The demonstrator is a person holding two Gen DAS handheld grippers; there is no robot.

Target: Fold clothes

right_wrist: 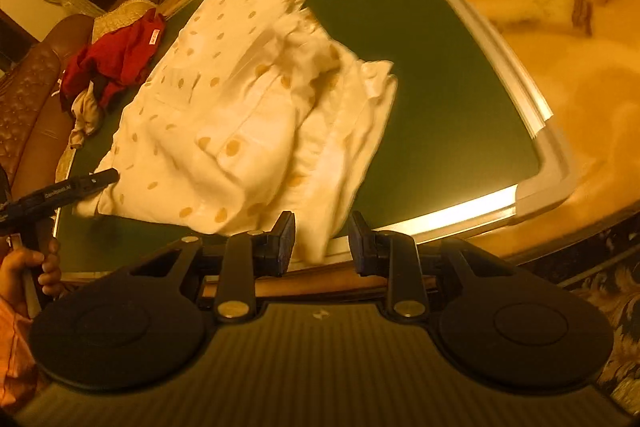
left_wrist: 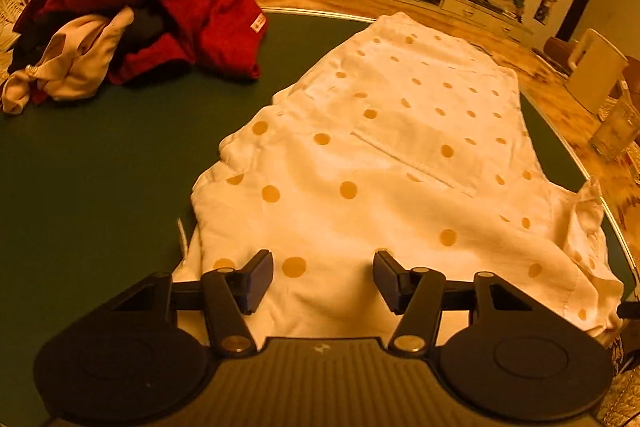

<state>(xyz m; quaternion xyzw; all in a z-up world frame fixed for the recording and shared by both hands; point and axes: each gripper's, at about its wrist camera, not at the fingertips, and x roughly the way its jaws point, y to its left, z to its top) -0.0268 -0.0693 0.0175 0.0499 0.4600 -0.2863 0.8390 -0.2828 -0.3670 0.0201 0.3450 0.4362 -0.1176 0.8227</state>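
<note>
Polka-dot garment point(left_wrist: 380, 155) spread on green tabletop point(left_wrist: 100, 167) — left gripper point(left_wrist: 323, 281) spread above hem; right gripper point(right_wrist: 322, 241) spread, fabric edge between fingers, unpinched.

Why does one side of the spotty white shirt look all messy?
The polka-dot garment lies mostly flat on the green mat, but its right edge is bunched and crumpled, hanging past the mat's near edge.

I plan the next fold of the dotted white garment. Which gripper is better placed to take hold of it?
Probably the right gripper: a bunched edge of the white garment already hangs between its open fingers. The left gripper is also open, but only sits over flat cloth, with no edge between its fingers.
</note>
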